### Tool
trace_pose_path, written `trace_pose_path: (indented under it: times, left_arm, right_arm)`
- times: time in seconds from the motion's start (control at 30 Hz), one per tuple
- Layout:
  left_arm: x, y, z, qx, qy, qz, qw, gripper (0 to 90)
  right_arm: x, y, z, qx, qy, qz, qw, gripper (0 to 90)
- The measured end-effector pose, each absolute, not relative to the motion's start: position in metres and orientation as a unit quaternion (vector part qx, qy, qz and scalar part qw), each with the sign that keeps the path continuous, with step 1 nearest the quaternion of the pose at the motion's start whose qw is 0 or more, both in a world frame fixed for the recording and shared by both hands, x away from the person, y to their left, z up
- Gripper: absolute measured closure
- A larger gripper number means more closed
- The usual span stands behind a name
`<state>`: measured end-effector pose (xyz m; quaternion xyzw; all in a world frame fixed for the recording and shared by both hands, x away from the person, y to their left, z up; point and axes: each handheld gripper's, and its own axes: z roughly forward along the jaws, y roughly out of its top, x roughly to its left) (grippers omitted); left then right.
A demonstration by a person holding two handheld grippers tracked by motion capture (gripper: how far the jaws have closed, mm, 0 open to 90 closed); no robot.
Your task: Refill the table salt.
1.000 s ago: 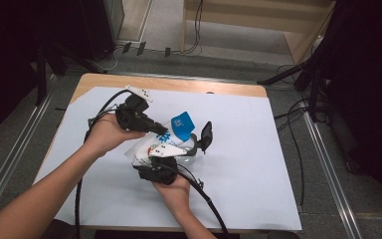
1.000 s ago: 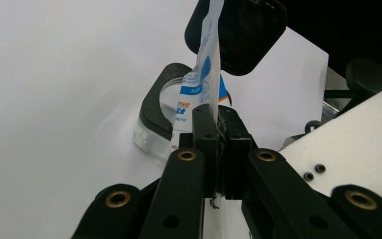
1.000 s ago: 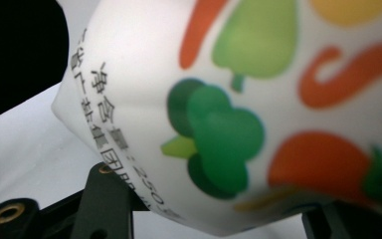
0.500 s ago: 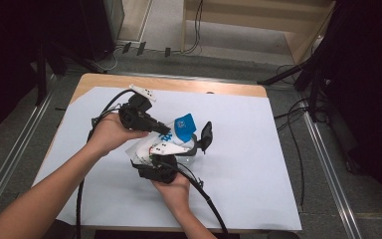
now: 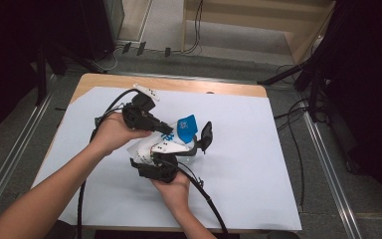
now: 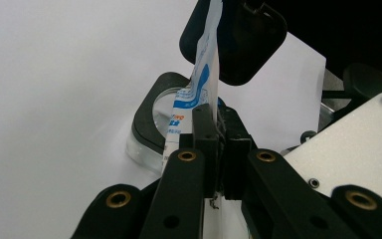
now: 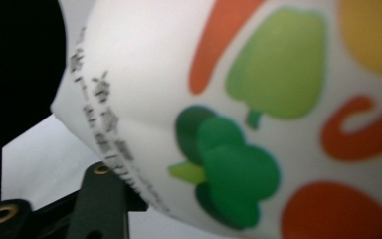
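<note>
High view: left gripper jaws clamped on blue-white sachet. Right gripper jaws grip a white printed cup over the counter, partly apart.

2 grippers, 1 cup, 1 blue-white sachet, 1 table.

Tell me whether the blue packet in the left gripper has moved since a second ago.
No. The blue packet sits at the same spot against the white sheet, clamped in the left gripper.
</note>
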<state>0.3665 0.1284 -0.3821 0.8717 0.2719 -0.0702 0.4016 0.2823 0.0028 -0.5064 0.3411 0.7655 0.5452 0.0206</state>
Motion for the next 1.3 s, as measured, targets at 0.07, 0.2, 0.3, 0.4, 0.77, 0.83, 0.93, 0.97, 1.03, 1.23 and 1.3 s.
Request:
trace_pose_path:
  times: [0.07, 0.2, 0.3, 0.4, 0.77, 0.83, 0.93, 0.97, 1.03, 1.23, 1.3]
  left_arm:
    - [0.366, 0.129, -0.382, 0.871, 0.273, -0.069, 0.402, 89.6]
    - [0.365, 0.131, -0.382, 0.867, 0.272, -0.076, 0.410, 88.7]
    - [0.363, 0.134, -0.382, 0.867, 0.270, -0.076, 0.412, 86.9]
    - [0.361, 0.137, -0.382, 0.865, 0.270, -0.076, 0.415, 85.2]
    - [0.360, 0.140, -0.383, 0.866, 0.277, -0.070, 0.411, 89.0]
    - [0.361, 0.139, -0.384, 0.867, 0.274, -0.071, 0.411, 89.1]
    - [0.362, 0.139, -0.384, 0.866, 0.274, -0.072, 0.411, 89.1]
    - [0.362, 0.138, -0.384, 0.867, 0.276, -0.071, 0.409, 89.1]
    - [0.363, 0.137, -0.384, 0.867, 0.276, -0.073, 0.409, 89.1]
    - [0.364, 0.135, -0.384, 0.869, 0.277, -0.073, 0.404, 89.1]
    - [0.365, 0.134, -0.383, 0.869, 0.276, -0.075, 0.404, 89.1]
  right_arm:
    - [0.283, 0.002, -0.506, 0.342, 0.764, 0.548, 0.017, 49.7]
    - [0.282, 0.002, -0.505, 0.346, 0.758, 0.553, 0.015, 52.1]
    - [0.280, 0.003, -0.505, 0.349, 0.756, 0.554, 0.019, 52.7]
    - [0.279, 0.003, -0.505, 0.348, 0.757, 0.553, 0.024, 52.9]
    - [0.280, 0.003, -0.506, 0.348, 0.757, 0.553, 0.021, 53.1]
    - [0.280, 0.002, -0.505, 0.347, 0.758, 0.552, 0.019, 52.6]
    - [0.281, 0.001, -0.505, 0.347, 0.759, 0.550, 0.019, 52.6]
    - [0.281, 0.001, -0.505, 0.348, 0.760, 0.549, 0.019, 52.6]
    - [0.281, 0.001, -0.505, 0.349, 0.760, 0.549, 0.015, 52.5]
    - [0.281, 0.001, -0.504, 0.350, 0.758, 0.550, 0.014, 52.3]
    - [0.282, 0.000, -0.503, 0.350, 0.759, 0.550, 0.012, 52.2]
